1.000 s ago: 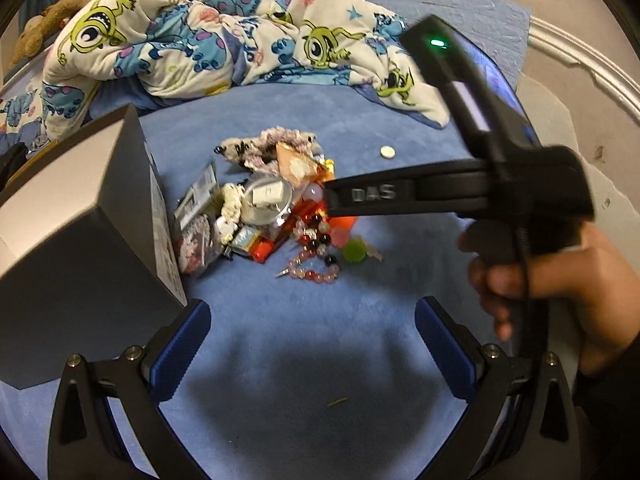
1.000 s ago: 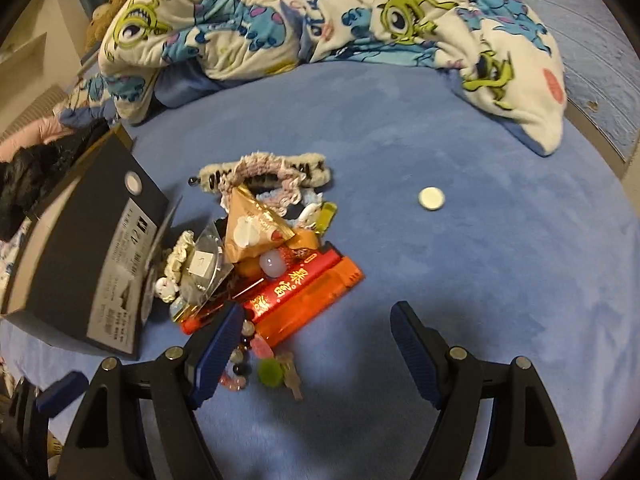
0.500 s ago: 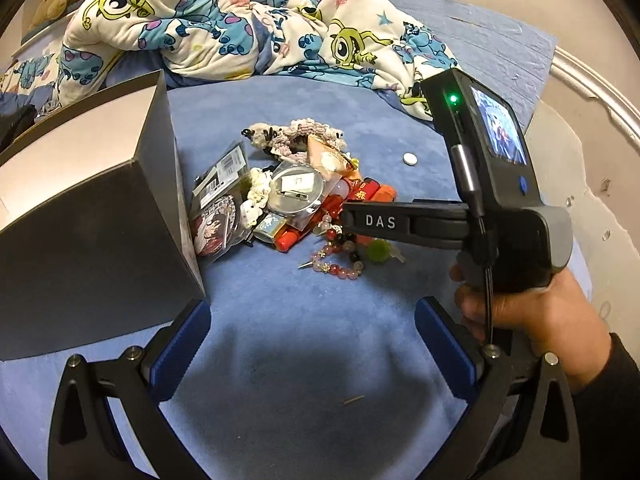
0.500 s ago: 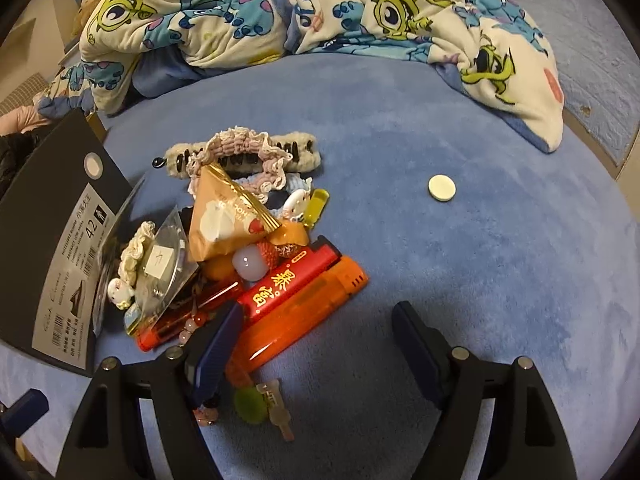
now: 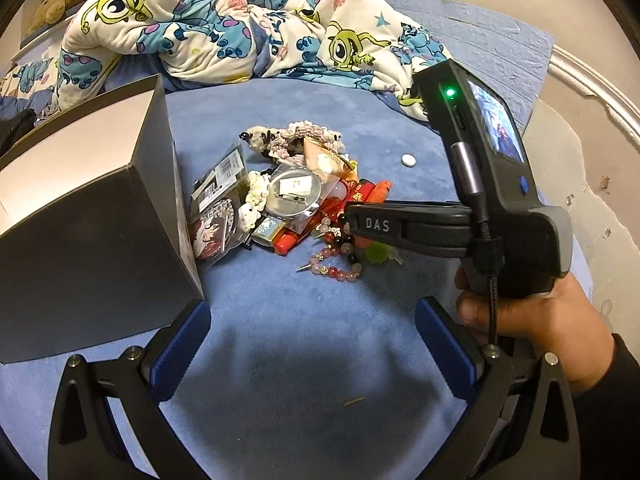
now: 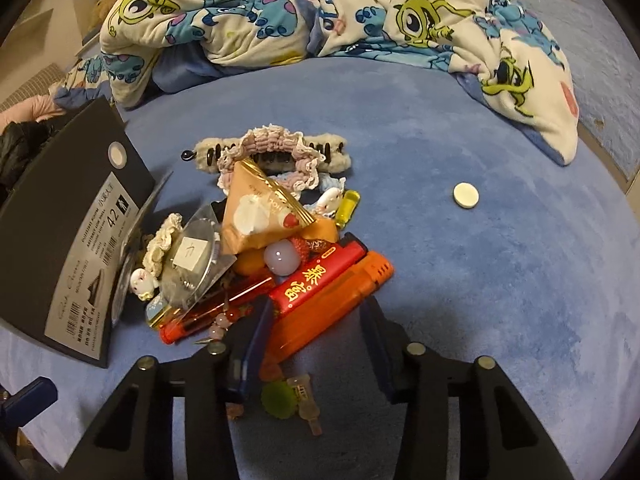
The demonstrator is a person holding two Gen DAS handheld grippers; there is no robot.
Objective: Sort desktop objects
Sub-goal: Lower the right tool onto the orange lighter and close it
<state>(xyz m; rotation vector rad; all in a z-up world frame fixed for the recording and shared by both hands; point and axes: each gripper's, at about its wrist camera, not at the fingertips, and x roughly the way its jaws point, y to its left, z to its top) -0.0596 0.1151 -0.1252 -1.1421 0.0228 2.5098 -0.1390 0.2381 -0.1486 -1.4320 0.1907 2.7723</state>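
Setting: a blue bed cover (image 6: pixel 460 280) with a heap of small things beside a dark box (image 6: pixel 72 240); a patterned quilt (image 6: pixel 320 12) lies behind.
Heap: an orange lighter (image 6: pixel 328 304) and a red lighter (image 6: pixel 316 280) lie side by side, touching; a wrapped snack (image 6: pixel 264 216), a clear packet (image 6: pixel 192 260), a bead bracelet (image 5: pixel 336 256) and a fuzzy hair clip (image 6: pixel 272 152) are piled about them. A white disc (image 6: pixel 466 195) lies well apart, to the right.
Right gripper (image 6: pixel 316 324): jaws closing, half-narrowed, astride the near end of the orange lighter; the left pad looks to be against its edge, the right pad (image 6: pixel 376 336) stands off it, so nothing is gripped yet.
Left gripper (image 5: pixel 312 344): jaws wide, nothing between them, hovering over bare cover near the box.
Step in hand: judged to be taking the orange lighter out of the heap.
Doing it well: close across the lighter's narrow width, square to its long sides, so it does not swivel out.
Doing it well, cont.: keep the left pad clear of the red lighter and the beads (image 6: pixel 224 320) beside it.
Risk: the smooth plastic may slip, or the red lighter may be dragged along.
Lift: straight up, once both pads bear.
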